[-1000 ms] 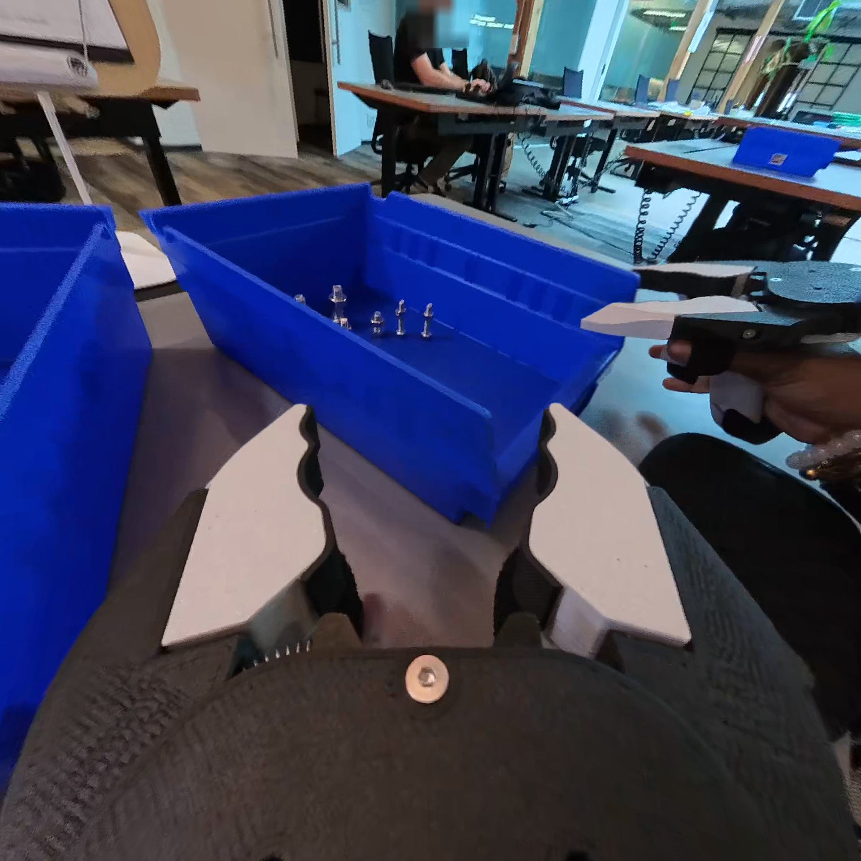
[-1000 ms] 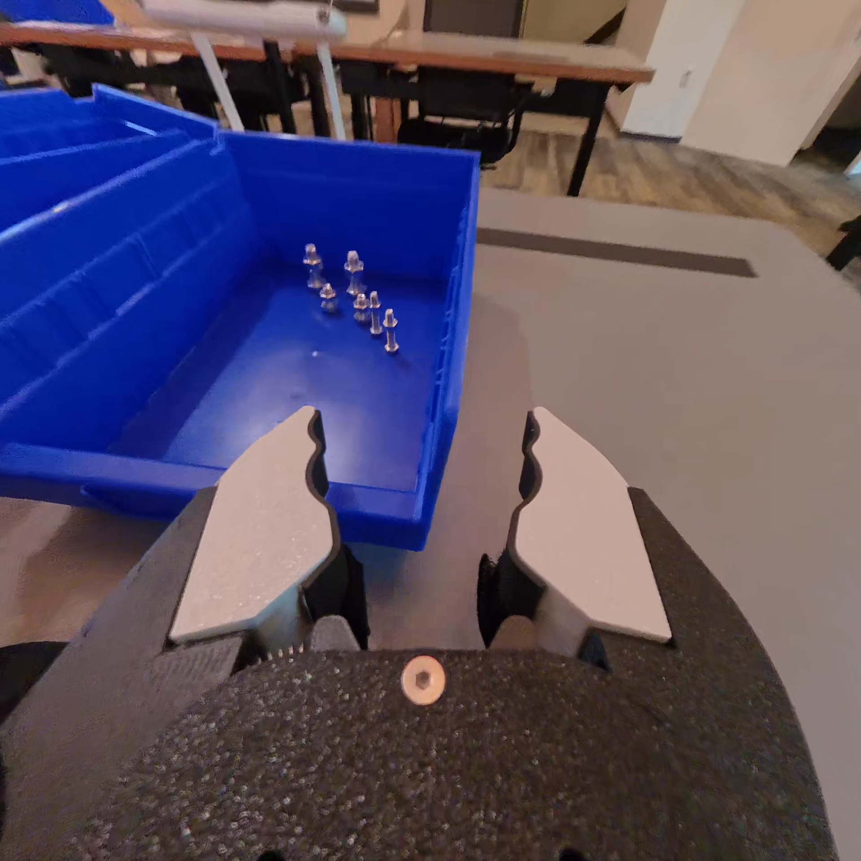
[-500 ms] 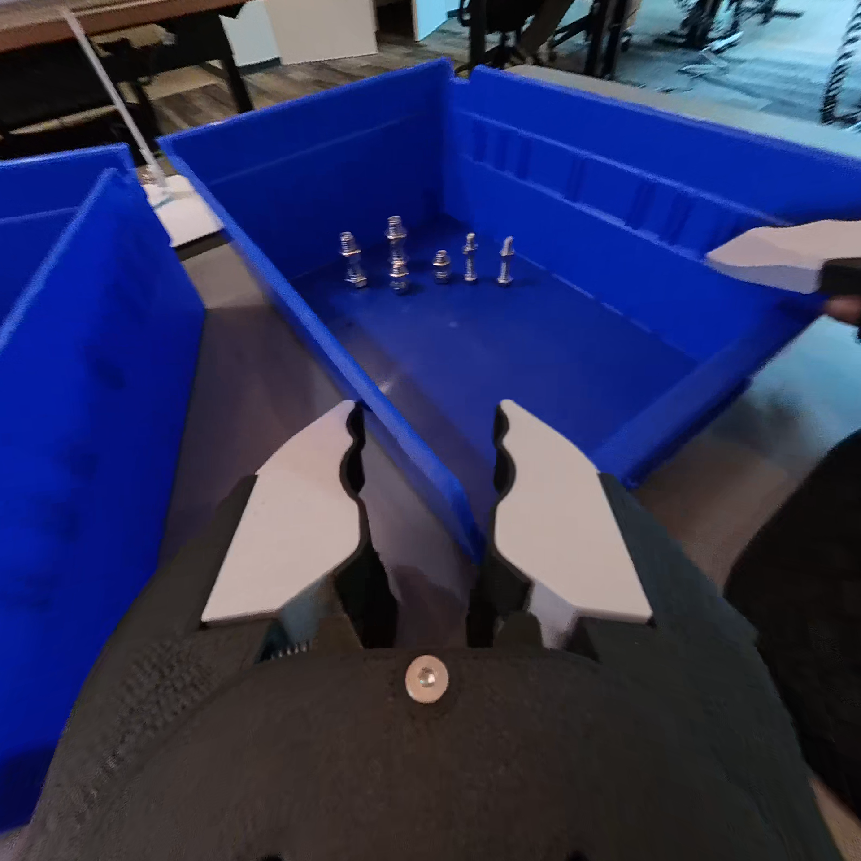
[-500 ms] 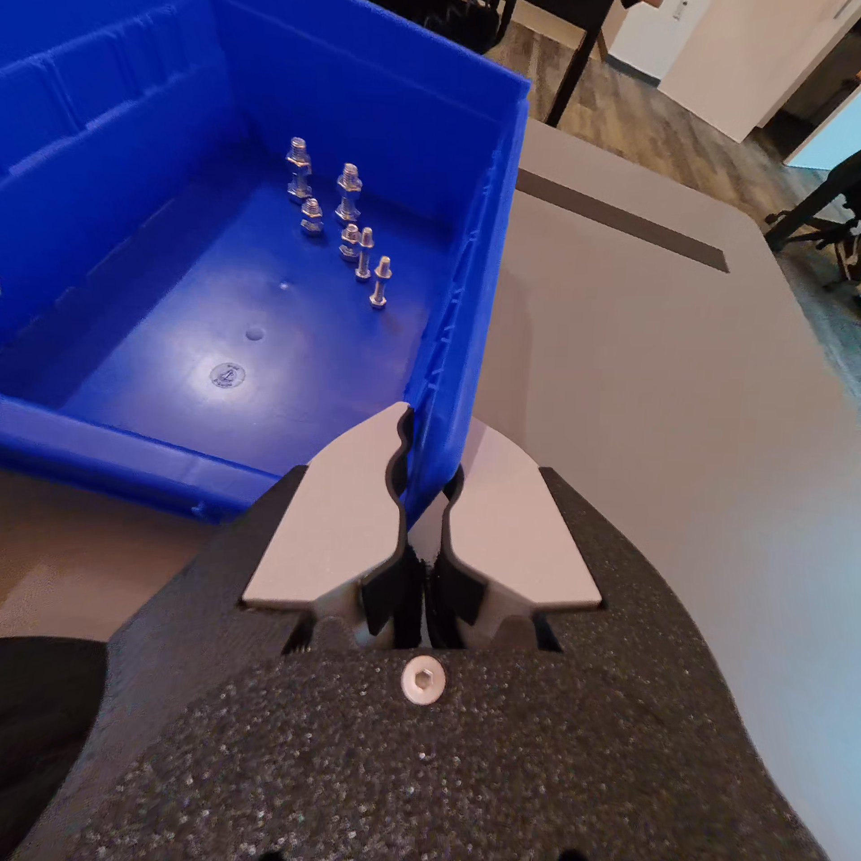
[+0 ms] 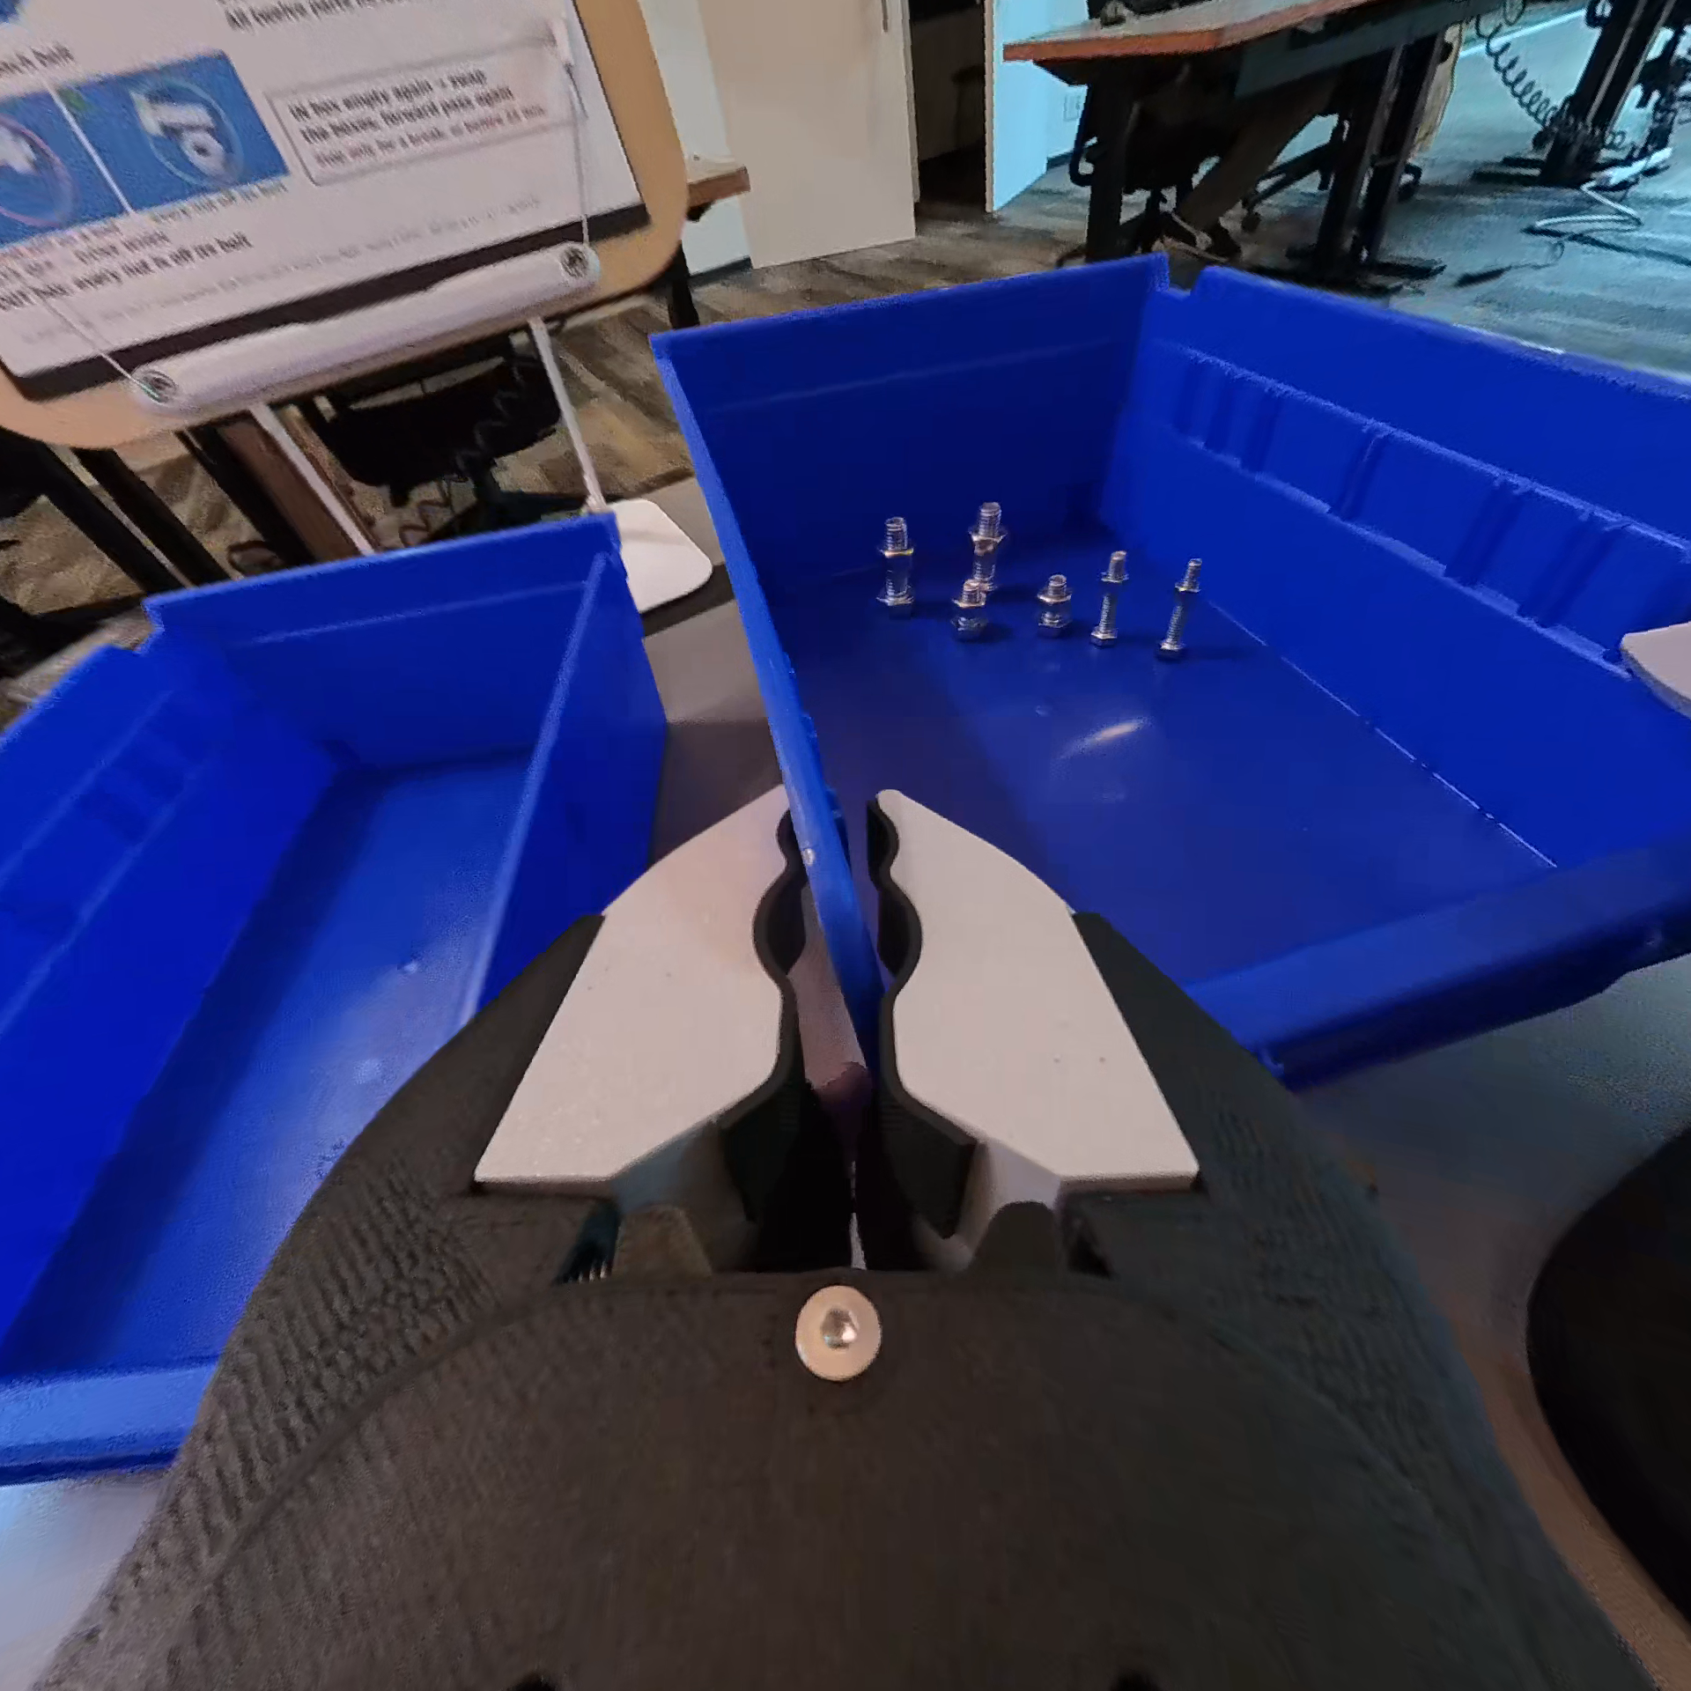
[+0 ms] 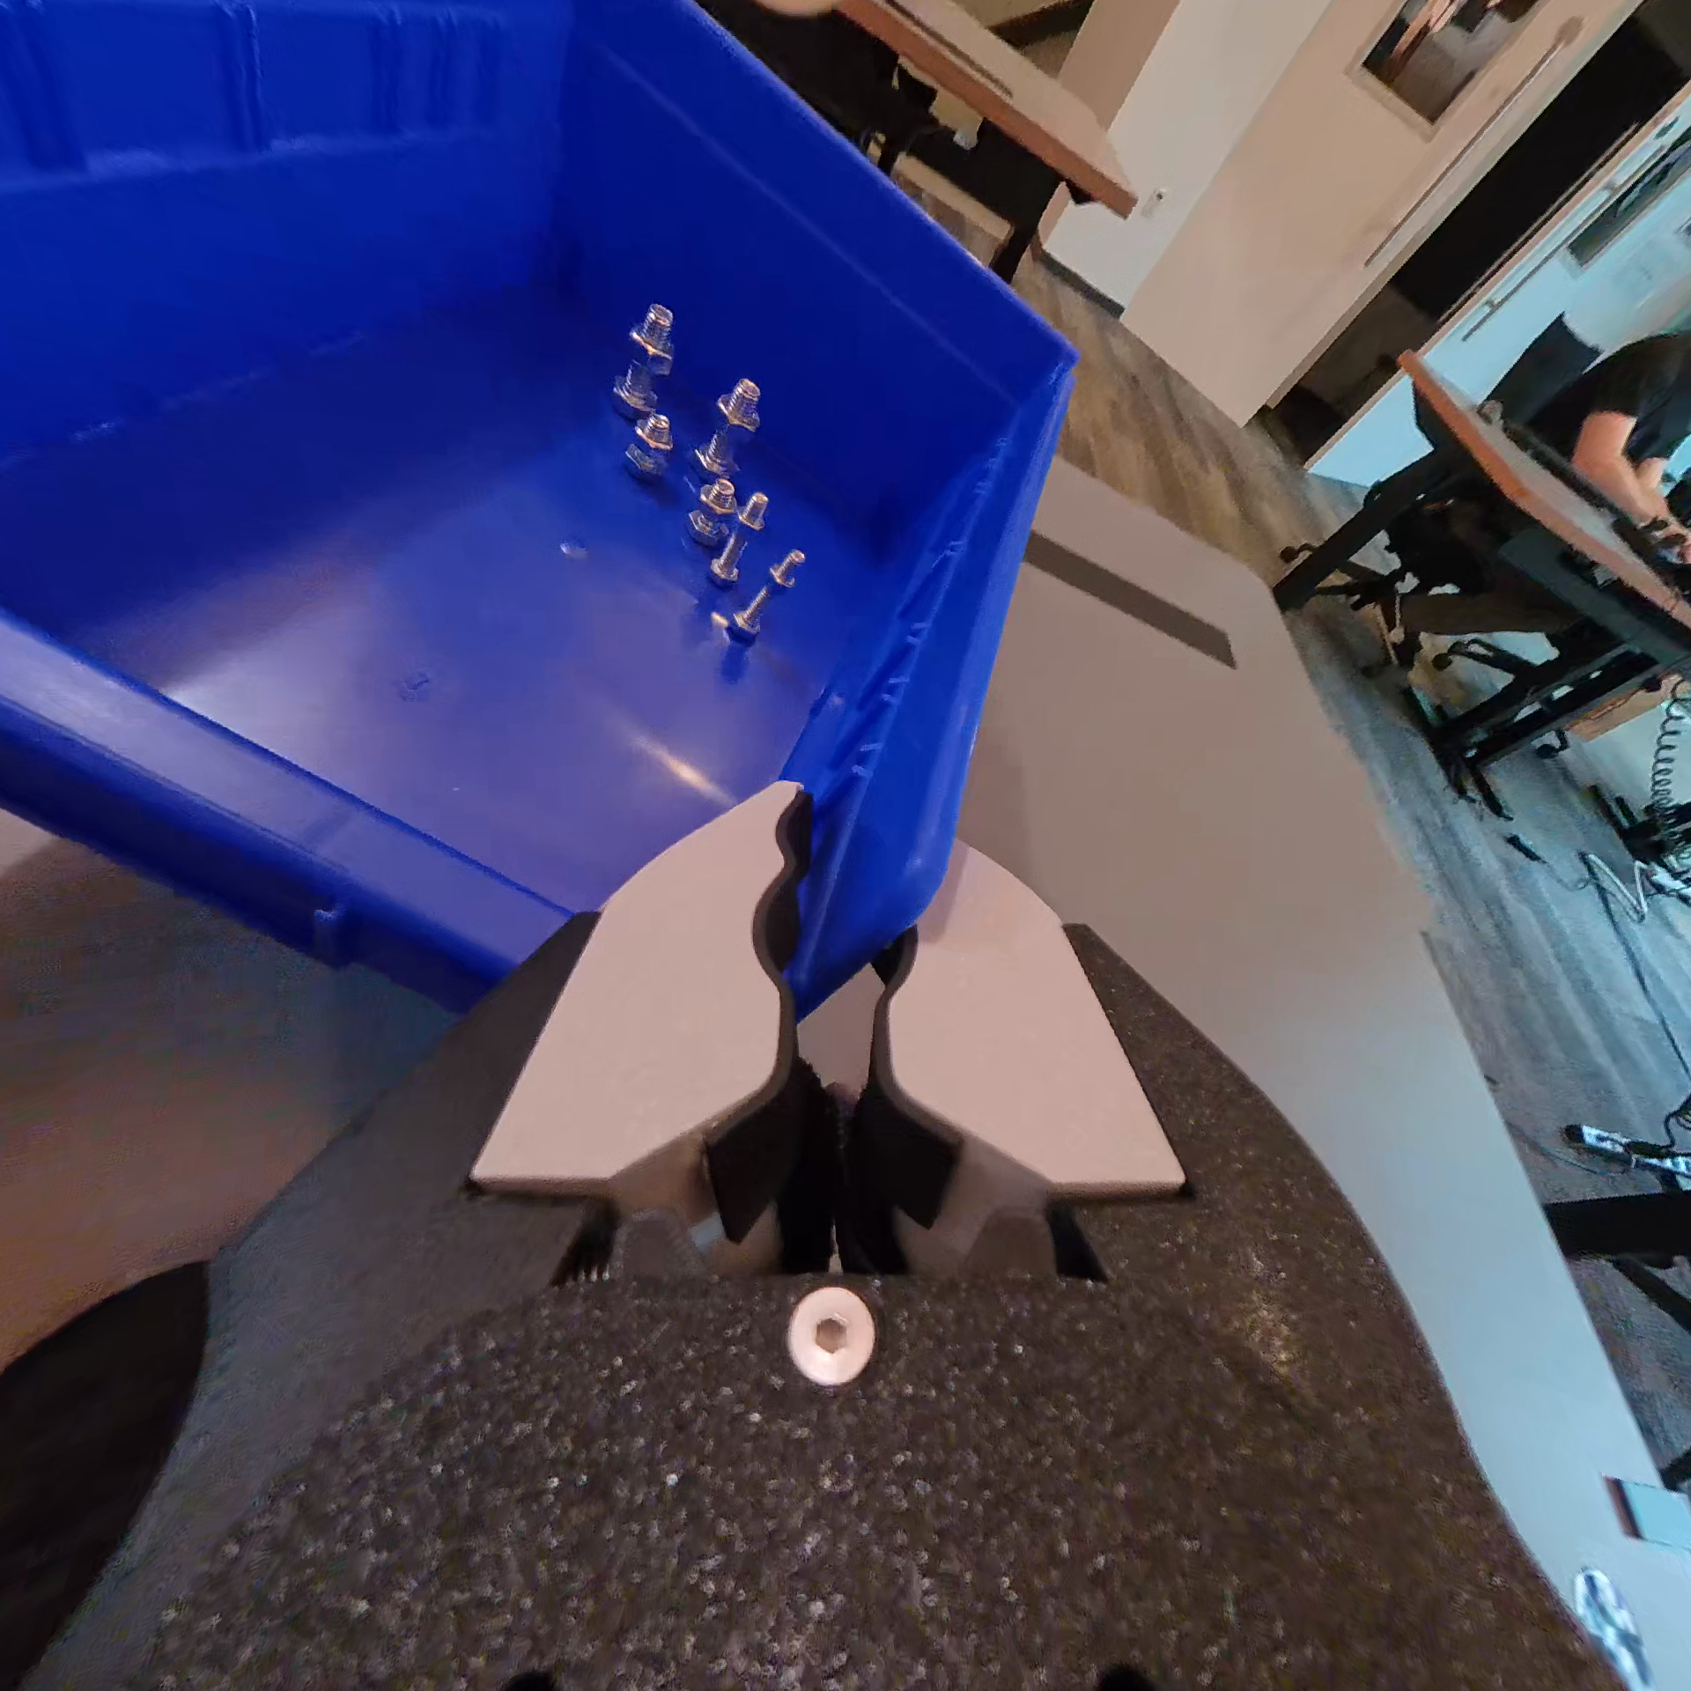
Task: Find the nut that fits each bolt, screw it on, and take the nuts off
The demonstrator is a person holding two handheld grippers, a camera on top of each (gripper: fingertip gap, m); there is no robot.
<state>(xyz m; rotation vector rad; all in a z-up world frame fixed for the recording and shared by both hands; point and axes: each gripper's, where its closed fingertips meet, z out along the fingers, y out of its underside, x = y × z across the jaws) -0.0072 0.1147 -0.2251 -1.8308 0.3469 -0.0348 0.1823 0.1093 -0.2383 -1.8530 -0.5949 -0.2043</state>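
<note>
Left wrist view, left claw [image 5: 831,901] clamped on side wall of blue bin [image 5: 1427,586], six upright bolts [image 5: 1039,586] near far wall, second blue bin [image 5: 604,695] alongside, right wrist view, right claw [image 6: 856,901] gripping opposite wall, bin [image 6: 924,659] over grey table [image 6: 1190,823]

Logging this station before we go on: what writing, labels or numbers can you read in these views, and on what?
Instruction board, white sheet with printed lines and blue pictures, behind the bins: partly motion-blurred, and I don't repeat its wording.
Blue bin, small moulded mark on its floor: too small to read.
Bolts: no markings visible.
</note>
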